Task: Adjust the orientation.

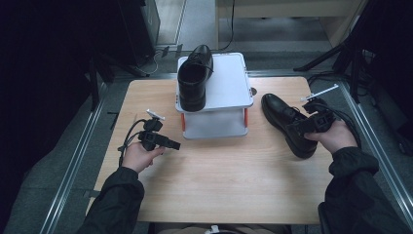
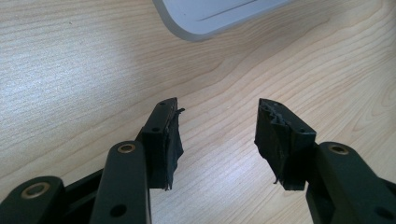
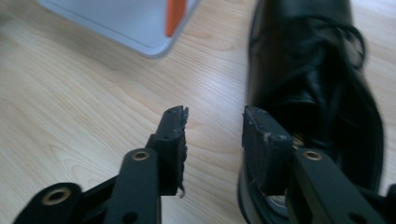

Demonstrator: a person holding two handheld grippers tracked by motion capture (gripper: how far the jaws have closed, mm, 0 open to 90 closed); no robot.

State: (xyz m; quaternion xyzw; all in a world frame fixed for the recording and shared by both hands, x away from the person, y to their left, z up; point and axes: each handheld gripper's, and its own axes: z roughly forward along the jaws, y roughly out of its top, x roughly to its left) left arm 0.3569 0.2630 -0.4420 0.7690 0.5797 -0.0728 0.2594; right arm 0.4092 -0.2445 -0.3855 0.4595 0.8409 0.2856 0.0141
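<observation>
One black lace-up shoe [image 1: 194,78] stands on the top shelf of a white two-level stand [image 1: 229,83]. A second black shoe [image 1: 285,122] lies on the wooden table [image 1: 219,180] to the right of the stand. My right gripper [image 1: 297,127] is at this shoe's heel end. In the right gripper view its jaws [image 3: 215,112] stand partly apart, one over the shoe [image 3: 317,84] opening, the other over bare wood, and the pads press on nothing. My left gripper [image 1: 174,145] hovers left of the stand. It is open [image 2: 217,105] over bare table.
The stand's lower shelf [image 1: 214,127] has orange posts [image 3: 175,14], and its corner [image 2: 210,18] shows just ahead of the left jaws. Tripod legs [image 1: 336,53] and cables lie past the table's far right corner. Metal rails run along both sides.
</observation>
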